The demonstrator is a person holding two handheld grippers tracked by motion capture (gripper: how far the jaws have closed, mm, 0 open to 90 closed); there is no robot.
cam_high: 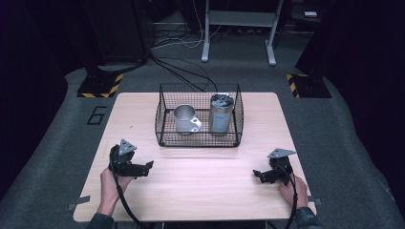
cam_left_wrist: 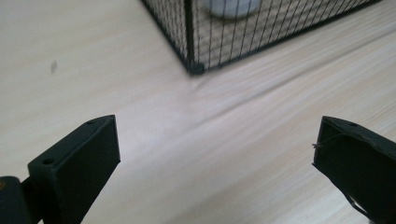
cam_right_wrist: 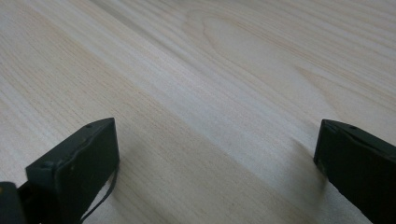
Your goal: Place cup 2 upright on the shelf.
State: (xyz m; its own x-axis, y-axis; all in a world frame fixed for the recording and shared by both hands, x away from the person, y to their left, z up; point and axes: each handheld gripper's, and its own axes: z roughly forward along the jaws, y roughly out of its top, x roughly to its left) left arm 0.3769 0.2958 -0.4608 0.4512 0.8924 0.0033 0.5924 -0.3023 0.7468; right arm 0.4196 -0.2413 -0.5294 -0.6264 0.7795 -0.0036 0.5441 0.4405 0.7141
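Observation:
A black wire basket stands at the middle of the wooden table. Inside it, a metal mug sits at the left and a taller metal can at the right. My left gripper rests near the table's front left, open, its jaws spread wide over bare wood, pointing right. The basket's near corner shows ahead of the left gripper. My right gripper lies at the front right, open with nothing between its jaws, over bare wood.
Beyond the table lie floor cables, a white metal frame's legs and two yellow-and-black striped bases. A "6" mark is on the grey floor at the left.

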